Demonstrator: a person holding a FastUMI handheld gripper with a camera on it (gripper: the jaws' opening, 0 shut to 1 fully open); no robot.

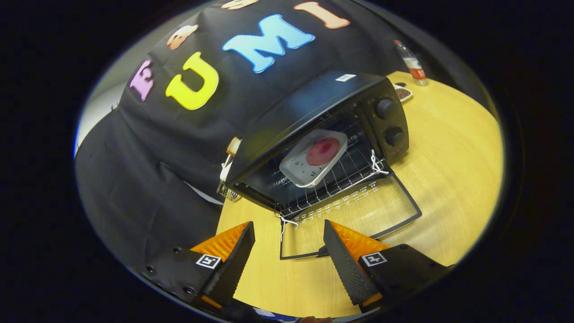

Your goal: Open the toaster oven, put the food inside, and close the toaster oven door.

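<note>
1. The gripper (289, 251) has 2 wedge-shaped fingers (343, 264), standing apart with a clear gap between them.
2. Each finger tapers to a blunt point at the front and broadens toward its base.
3. The inner faces carry a fine, dotted grip texture; the outer faces are ribbed with close parallel ridges.
4. Behind each finger sits a blocky black mount with a matte finish.
5. Each mount bears 1 small square white tag (208, 261) printed with a black fiducial pattern.
6. The left mount shows about 4 small round screw heads (177, 250) along its edge, though the curved lens blurs them.
</note>
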